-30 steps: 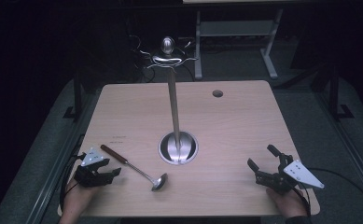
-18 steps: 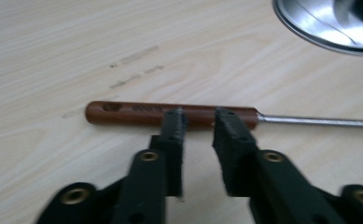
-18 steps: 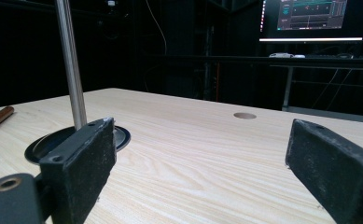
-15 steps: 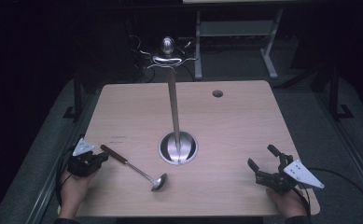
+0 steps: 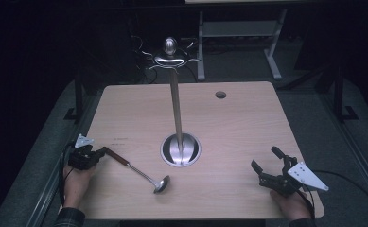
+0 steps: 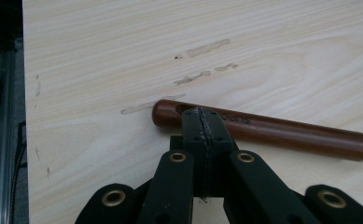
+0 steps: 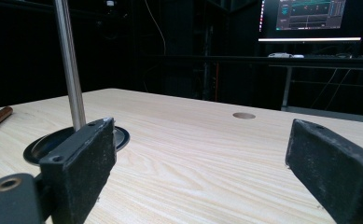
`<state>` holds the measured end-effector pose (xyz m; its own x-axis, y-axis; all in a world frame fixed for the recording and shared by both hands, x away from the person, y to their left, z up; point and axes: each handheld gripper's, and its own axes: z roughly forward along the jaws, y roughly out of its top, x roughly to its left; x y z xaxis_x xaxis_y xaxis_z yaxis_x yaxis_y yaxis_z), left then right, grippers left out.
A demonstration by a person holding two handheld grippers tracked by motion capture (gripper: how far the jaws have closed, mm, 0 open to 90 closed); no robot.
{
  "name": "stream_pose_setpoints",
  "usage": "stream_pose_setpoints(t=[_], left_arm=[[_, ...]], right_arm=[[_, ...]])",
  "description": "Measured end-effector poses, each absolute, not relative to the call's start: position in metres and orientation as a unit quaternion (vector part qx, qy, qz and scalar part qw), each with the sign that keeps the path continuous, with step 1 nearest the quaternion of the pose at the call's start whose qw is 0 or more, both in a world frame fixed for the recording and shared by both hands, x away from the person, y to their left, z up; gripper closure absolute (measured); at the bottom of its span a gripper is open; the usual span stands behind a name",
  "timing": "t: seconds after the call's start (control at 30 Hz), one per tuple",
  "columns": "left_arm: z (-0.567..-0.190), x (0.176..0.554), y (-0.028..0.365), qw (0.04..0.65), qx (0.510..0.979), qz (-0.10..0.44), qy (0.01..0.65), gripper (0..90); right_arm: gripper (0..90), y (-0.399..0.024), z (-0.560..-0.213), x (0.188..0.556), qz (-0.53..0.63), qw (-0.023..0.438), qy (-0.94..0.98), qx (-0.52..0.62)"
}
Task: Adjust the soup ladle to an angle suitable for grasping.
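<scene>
A pale wood tabletop (image 5: 248,132) carries a tall steel stand (image 5: 177,113), its round base (image 5: 180,149) set near the middle and its hooked crown (image 5: 171,56) rising above the far edge. A ladle (image 5: 136,170) lies aslant toward the near left corner, bowl (image 5: 161,185) pointing to the near edge and brown wooden handle (image 6: 272,130) toward the left edge. The left gripper (image 5: 99,153) has just been closing; its fingers (image 6: 202,130) now meet tight, seemingly over the handle's butt end, though the left gripper view leaves it unclear whether they pinch the wood or merely sit atop it. The right gripper (image 5: 267,161) rests by the near right corner, fingers (image 7: 83,163) spread wide and holding nothing. The risk: so shallow a hold at the very tip could let the heavy bowl swing or the ladle slip free on lifting. Small lettering on the handle is too blurred to read.
</scene>
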<state>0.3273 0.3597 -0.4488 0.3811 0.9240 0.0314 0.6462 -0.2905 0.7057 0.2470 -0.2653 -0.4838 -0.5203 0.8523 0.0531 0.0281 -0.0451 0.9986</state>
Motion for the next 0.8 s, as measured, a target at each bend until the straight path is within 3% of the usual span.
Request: stream_pose_setpoints(t=[0.8], left_arm=[[-0.457, 0.356, 0.344, 0.302, 0.778, 0.217, 0.506, 89.8]], right_arm=[[7.9, -0.265, -0.484, 0.247, 0.626, 0.329, 0.607, 0.362]])
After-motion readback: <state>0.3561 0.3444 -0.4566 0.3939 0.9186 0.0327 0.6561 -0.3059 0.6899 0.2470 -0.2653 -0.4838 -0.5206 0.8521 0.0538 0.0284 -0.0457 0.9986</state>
